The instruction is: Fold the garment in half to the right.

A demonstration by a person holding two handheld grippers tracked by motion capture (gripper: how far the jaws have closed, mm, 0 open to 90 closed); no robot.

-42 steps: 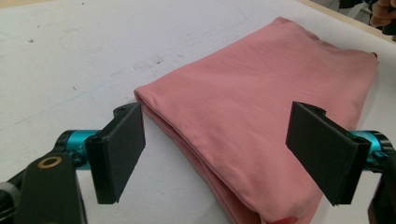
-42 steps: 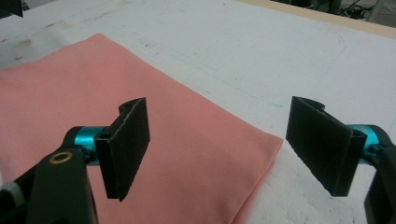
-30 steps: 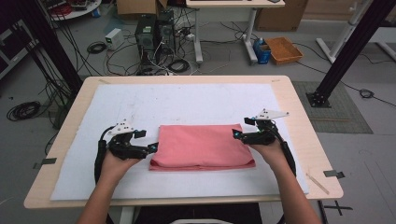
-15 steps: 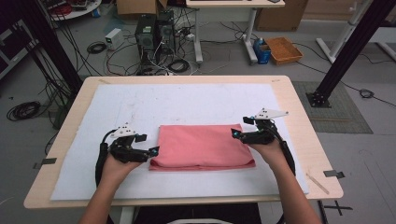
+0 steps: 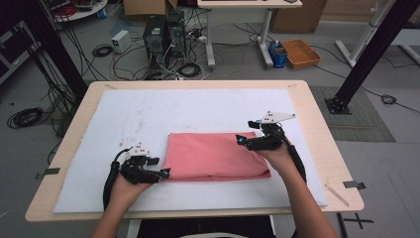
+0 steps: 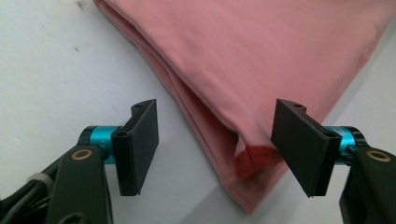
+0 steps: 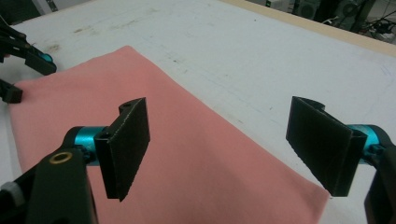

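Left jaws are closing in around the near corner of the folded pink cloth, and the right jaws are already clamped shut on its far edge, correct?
Not quite. The right gripper is not clamped: its jaws stand wide open above the pink cloth, as the right gripper view shows. The rest holds: the left gripper has just been closing, with the cloth's near corner between its jaws, not yet pinched.

A white mat [image 5: 198, 114] covered most of the wooden tabletop [image 5: 317, 124], stained in places. Strips of grey tape [image 5: 355, 184] sat at the tabletop's edges. On the floor behind stood a computer tower [image 5: 154, 34], a small white box [image 5: 120, 40], tangled cables [image 5: 183, 69], an orange basket [image 5: 301, 53] and a blue container [image 5: 279, 54] beside it
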